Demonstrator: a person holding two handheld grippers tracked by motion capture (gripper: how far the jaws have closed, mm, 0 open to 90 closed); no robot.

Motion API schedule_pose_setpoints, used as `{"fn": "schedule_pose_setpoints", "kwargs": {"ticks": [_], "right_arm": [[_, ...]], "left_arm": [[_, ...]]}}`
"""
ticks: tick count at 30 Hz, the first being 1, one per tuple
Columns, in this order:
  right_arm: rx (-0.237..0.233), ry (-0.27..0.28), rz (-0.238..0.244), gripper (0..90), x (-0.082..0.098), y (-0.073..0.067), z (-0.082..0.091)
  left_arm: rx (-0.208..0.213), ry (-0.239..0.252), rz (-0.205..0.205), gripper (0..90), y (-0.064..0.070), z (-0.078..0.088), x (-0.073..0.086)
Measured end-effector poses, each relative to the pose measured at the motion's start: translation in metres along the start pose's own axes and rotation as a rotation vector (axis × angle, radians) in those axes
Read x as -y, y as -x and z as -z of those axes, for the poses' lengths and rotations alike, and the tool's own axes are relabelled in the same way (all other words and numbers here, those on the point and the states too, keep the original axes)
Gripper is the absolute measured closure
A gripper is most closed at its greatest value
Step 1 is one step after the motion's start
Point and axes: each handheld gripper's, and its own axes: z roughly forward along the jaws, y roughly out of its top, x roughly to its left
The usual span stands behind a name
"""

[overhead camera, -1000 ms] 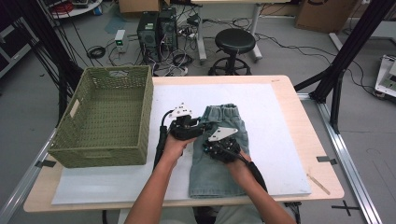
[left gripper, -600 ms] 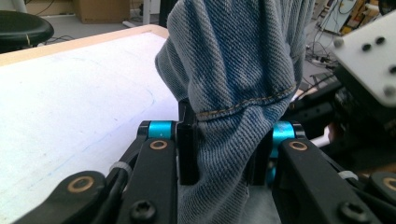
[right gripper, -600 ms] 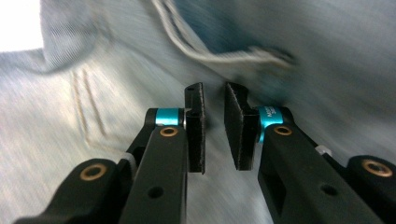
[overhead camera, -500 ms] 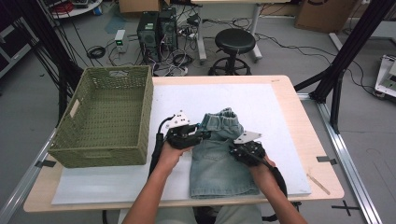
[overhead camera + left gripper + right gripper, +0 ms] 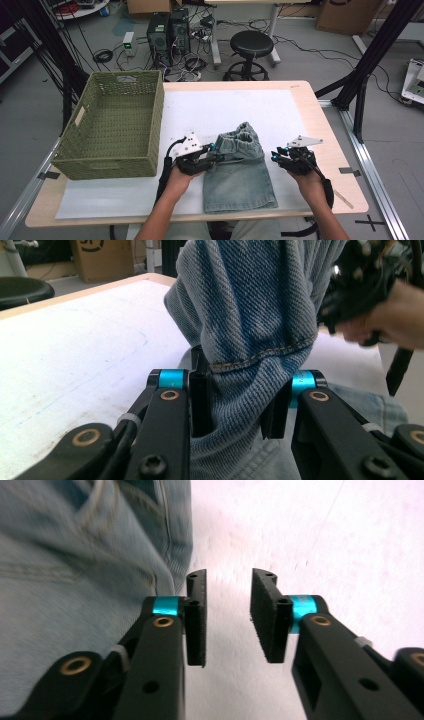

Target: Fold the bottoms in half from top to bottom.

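Note:
A pair of light blue denim shorts lies on the white sheet, its waistband end bunched up at the far side. My left gripper is at the shorts' upper left edge, shut on a raised fold of denim; the cloth fills the gap between its pads. My right gripper hovers just off the shorts' right edge. Its jaws have just been opening and hold nothing. In the right gripper view the right gripper is over bare white sheet, with the denim to its left.
A green wicker basket stands at the table's left, close to my left hand. The white sheet covers most of the wooden table. A thin stick lies near the front right corner. A stool and computer cases stand beyond the table.
My right gripper has slid right, off the shorts onto the sheet beside them, and its jaws have parted. The left gripper has sunk a little with the fold still in it.

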Motion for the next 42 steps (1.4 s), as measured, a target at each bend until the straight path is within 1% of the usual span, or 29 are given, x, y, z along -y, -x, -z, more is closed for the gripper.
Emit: {"fn": "schedule_pose_setpoints", "kwargs": {"ticks": [2, 3, 5, 7, 9, 10, 11, 12, 15, 16, 17, 18, 20, 21, 22, 23, 24, 25, 29, 30, 31, 32, 34, 35, 36, 37, 38, 41, 42], "right_arm": [[-0.016, 0.023, -0.008, 62.5, -0.004, 0.001, 0.003], [-0.036, 0.043, -0.013, 61.2, -0.008, 0.002, 0.005], [-0.057, 0.074, -0.017, 57.0, -0.017, 0.003, 0.007], [-0.081, 0.091, 0.000, 53.5, -0.027, 0.003, 0.007], [-0.124, 0.101, 0.021, 50.6, -0.036, 0.001, 0.006], [-0.142, 0.097, 0.038, 50.6, -0.041, -0.001, 0.004], [-0.156, 0.094, 0.050, 51.8, -0.044, -0.002, 0.003], [-0.181, 0.081, 0.075, 53.5, -0.049, -0.004, 0.000], [-0.214, 0.040, 0.117, 60.4, -0.056, -0.009, -0.010], [-0.217, 0.028, 0.129, 63.7, -0.057, -0.010, -0.013], [-0.218, 0.018, 0.137, 64.8, -0.058, -0.011, -0.016], [-0.220, 0.010, 0.139, 67.6, -0.058, -0.012, -0.018], [-0.220, 0.005, 0.149, 70.7, -0.059, -0.012, -0.021], [-0.224, 0.005, 0.154, 74.2, -0.059, -0.012, -0.021], [-0.226, 0.004, 0.158, 80.9, -0.059, -0.011, -0.021], [-0.214, 0.006, 0.164, 89.6, -0.059, -0.011, -0.020], [-0.206, 0.010, 0.168, 90.0, -0.059, -0.011, -0.020], [-0.213, 0.017, 0.161, 90.0, -0.059, -0.010, -0.018], [-0.213, 0.039, 0.145, 90.0, -0.058, -0.006, -0.012], [-0.212, 0.048, 0.148, 90.0, -0.058, -0.005, -0.011], [-0.203, 0.052, 0.152, 82.1, -0.058, -0.006, -0.010], [-0.193, 0.059, 0.158, 67.0, -0.058, -0.006, -0.010], [-0.213, 0.047, 0.167, 56.3, -0.059, -0.007, -0.012], [-0.217, 0.037, 0.194, 50.0, -0.060, -0.009, -0.015], [-0.236, 0.026, 0.219, 50.6, -0.061, -0.010, -0.017], [-0.244, 0.016, 0.237, 53.7, -0.062, -0.012, -0.020], [-0.245, 0.004, 0.240, 60.0, -0.063, -0.014, -0.023], [-0.243, -0.005, 0.250, 82.5, -0.065, -0.016, -0.025], [-0.233, 0.000, 0.254, 85.5, -0.065, -0.016, -0.024]], "left_arm": [[-0.009, -0.001, -0.015, 71.2, 0.004, 0.002, 0.002], [-0.012, 0.000, -0.020, 71.2, 0.005, 0.002, 0.002], [-0.019, -0.003, -0.031, 71.1, 0.009, 0.005, 0.003], [-0.019, -0.006, -0.036, 71.1, 0.010, 0.006, 0.004], [-0.020, -0.011, -0.043, 71.0, 0.011, 0.008, 0.005], [-0.022, -0.010, -0.041, 71.0, 0.011, 0.008, 0.005], [-0.023, -0.013, -0.042, 71.0, 0.011, 0.009, 0.005], [-0.023, -0.013, -0.043, 71.0, 0.011, 0.009, 0.005], [-0.022, -0.016, -0.045, 71.0, 0.011, 0.009, 0.006], [-0.023, -0.016, -0.044, 71.0, 0.011, 0.010, 0.006], [-0.023, -0.018, -0.045, 70.9, 0.011, 0.010, 0.007], [-0.024, -0.021, -0.048, 70.9, 0.011, 0.010, 0.007], [-0.023, -0.023, -0.047, 70.9, 0.011, 0.011, 0.007], [-0.022, -0.022, -0.046, 70.9, 0.011, 0.011, 0.007], [-0.021, -0.020, -0.044, 70.9, 0.010, 0.012, 0.008], [-0.021, -0.022, -0.045, 70.8, 0.010, 0.012, 0.008], [-0.023, -0.020, -0.038, 70.8, 0.010, 0.013, 0.008], [-0.023, -0.021, -0.037, 70.6, 0.009, 0.013, 0.008], [-0.027, -0.021, -0.032, 70.3, 0.010, 0.012, 0.008], [-0.027, -0.021, -0.032, 70.3, 0.010, 0.012, 0.008], [-0.026, -0.021, -0.034, 70.3, 0.010, 0.012, 0.008], [-0.026, -0.020, -0.033, 70.3, 0.010, 0.012, 0.008], [-0.024, -0.023, -0.037, 70.3, 0.010, 0.013, 0.009], [-0.023, -0.021, -0.035, 70.3, 0.010, 0.013, 0.009], [-0.022, -0.019, -0.035, 70.3, 0.011, 0.013, 0.010], [-0.023, -0.022, -0.036, 70.3, 0.011, 0.013, 0.010], [-0.023, -0.023, -0.034, 70.3, 0.011, 0.013, 0.010], [-0.025, -0.022, -0.028, 70.3, 0.010, 0.014, 0.011], [-0.027, -0.020, -0.021, 70.2, 0.010, 0.014, 0.011]]}}
